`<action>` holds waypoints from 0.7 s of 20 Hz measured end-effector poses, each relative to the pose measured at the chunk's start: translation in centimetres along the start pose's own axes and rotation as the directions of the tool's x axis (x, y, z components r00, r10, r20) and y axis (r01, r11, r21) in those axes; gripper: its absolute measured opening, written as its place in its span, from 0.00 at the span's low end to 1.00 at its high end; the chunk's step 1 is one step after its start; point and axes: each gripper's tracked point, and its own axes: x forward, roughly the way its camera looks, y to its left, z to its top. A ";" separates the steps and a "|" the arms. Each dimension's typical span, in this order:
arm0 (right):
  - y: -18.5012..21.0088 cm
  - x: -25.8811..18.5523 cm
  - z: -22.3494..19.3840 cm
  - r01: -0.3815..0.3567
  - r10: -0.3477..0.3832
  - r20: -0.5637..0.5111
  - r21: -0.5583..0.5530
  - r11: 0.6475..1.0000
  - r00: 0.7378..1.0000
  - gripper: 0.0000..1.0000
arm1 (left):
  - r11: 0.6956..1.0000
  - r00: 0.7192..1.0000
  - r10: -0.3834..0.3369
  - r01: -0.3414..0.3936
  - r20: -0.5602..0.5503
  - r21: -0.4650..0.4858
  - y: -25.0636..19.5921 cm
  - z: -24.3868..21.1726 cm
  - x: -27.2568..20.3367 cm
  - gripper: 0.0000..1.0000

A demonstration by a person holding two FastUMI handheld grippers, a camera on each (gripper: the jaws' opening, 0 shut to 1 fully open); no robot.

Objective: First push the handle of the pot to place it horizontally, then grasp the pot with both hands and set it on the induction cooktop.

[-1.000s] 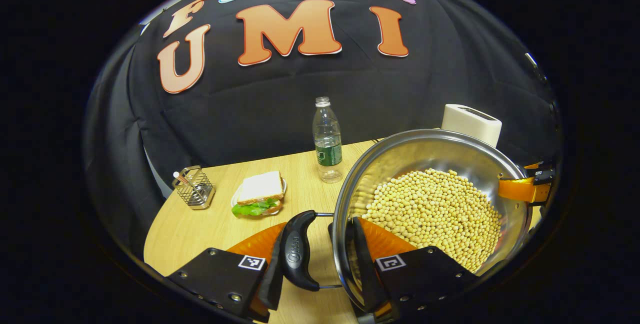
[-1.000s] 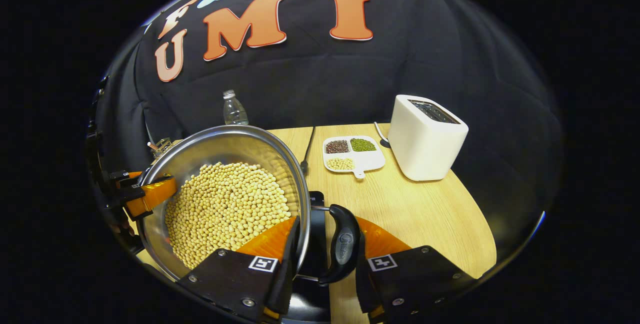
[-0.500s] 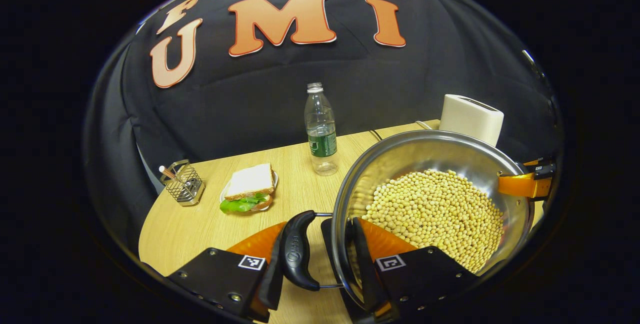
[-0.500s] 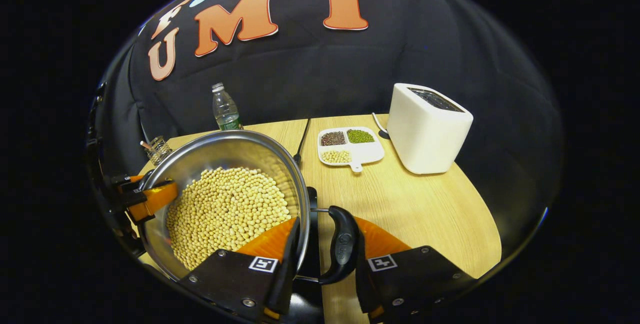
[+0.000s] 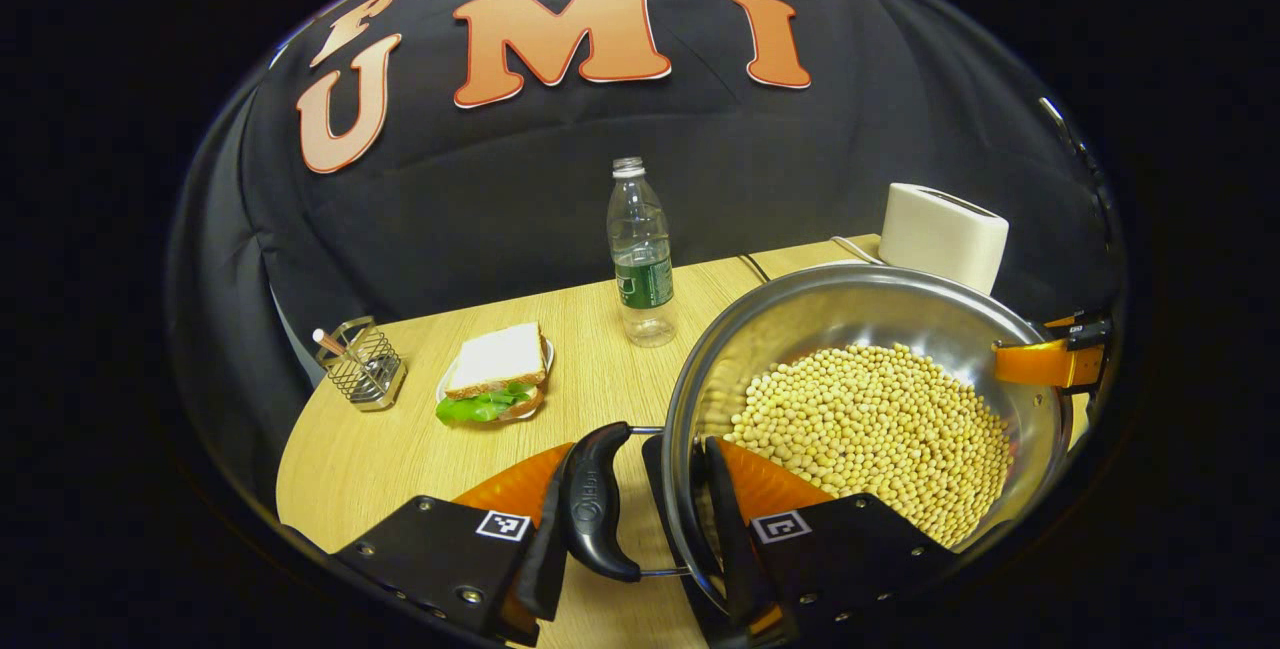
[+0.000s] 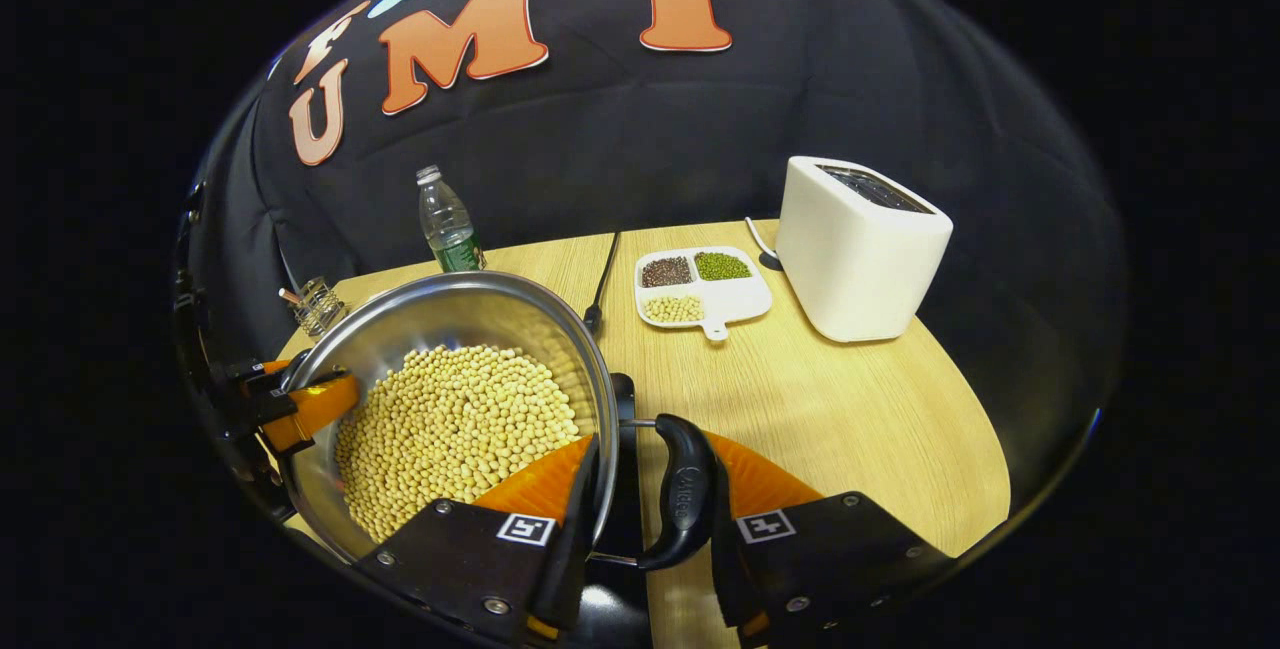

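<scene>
A steel pot [image 5: 850, 276] full of yellow beans [image 5: 870, 419] is held between both grippers. My left gripper [image 5: 640, 489] is shut across the pot's black side handle [image 5: 595, 509] and its rim, one finger outside the handle and one inside the wall. In the right gripper view my right gripper [image 6: 650, 489] is shut the same way on the opposite handle [image 6: 685, 494] of the pot [image 6: 450, 286]. A black cooktop [image 6: 625, 469] shows just under the pot; whether the pot rests on it is hidden. Each gripper also appears across the pot, the right gripper [image 5: 1045, 361] and the left gripper [image 6: 300, 399].
On the wooden table [image 6: 850, 409] stand a water bottle [image 5: 640, 249], a sandwich on a plate [image 5: 495, 384] and a wire holder [image 5: 362, 369] to the left. A white toaster [image 6: 860, 249], a divided dish of beans [image 6: 700, 289] and a black cable [image 6: 600, 279] lie behind.
Both grippers and the pot have shifted together, so the table things sit higher and smaller in both views. Black cooktop now shows under the pot in the left gripper view. Both grips are unchanged.
</scene>
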 end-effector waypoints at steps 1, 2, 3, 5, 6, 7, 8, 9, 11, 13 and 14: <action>0.1 0.1 0.1 -0.001 0.001 0.006 0.002 1.000 1.000 0.50 | 1.000 1.000 0.001 -0.001 -0.001 -0.012 0.1 0.2 0.1 0.65; 0.0 0.2 0.1 0.000 0.000 0.004 -0.001 1.000 1.000 0.55 | 1.000 1.000 0.004 -0.004 -0.006 -0.030 0.0 0.2 -0.1 0.64; 0.0 0.2 0.2 0.000 0.000 0.014 -0.011 1.000 1.000 0.58 | 0.999 1.000 0.008 -0.008 -0.010 -0.031 -0.1 0.2 -0.5 0.67; -0.2 0.0 0.7 0.016 -0.014 0.040 -0.041 0.999 0.999 0.62 | 0.999 0.999 0.035 -0.035 -0.011 0.005 0.1 0.0 -0.4 0.71; -0.4 -0.3 1.3 0.032 -0.027 0.071 -0.063 0.998 0.997 0.64 | 0.999 0.999 0.043 -0.044 0.002 0.016 0.2 0.2 -0.3 0.72; -0.6 -0.8 2.0 0.048 -0.039 0.101 -0.086 0.995 0.994 0.66 | 0.998 0.998 0.056 -0.057 0.024 0.015 0.3 0.7 -0.5 0.74; -0.8 -1.5 2.8 0.066 -0.052 0.133 -0.104 0.992 0.990 0.67 | 0.998 0.997 0.065 -0.065 0.049 0.004 0.5 1.4 -0.9 0.75; -1.0 -2.4 3.9 0.086 -0.066 0.172 -0.115 0.990 0.983 0.73 | 0.997 0.995 0.071 -0.069 0.074 -0.020 0.8 2.4 -1.9 0.76; -1.6 -4.6 6.5 0.119 -0.084 0.259 -0.124 0.985 0.962 0.81 | 0.995 0.988 0.081 -0.072 0.130 -0.072 1.9 4.6 -4.6 0.76; -1.5 -7.8 9.4 0.128 -0.077 0.351 -0.126 0.984 0.933 0.87 | 0.991 0.968 0.114 -0.095 0.222 -0.093 3.9 7.8 -8.0 0.76; -1.4 -9.5 11.0 0.130 -0.068 0.400 -0.128 0.983 0.914 0.89 | 0.989 0.953 0.133 -0.109 0.273 -0.101 4.8 9.7 -10.1 0.76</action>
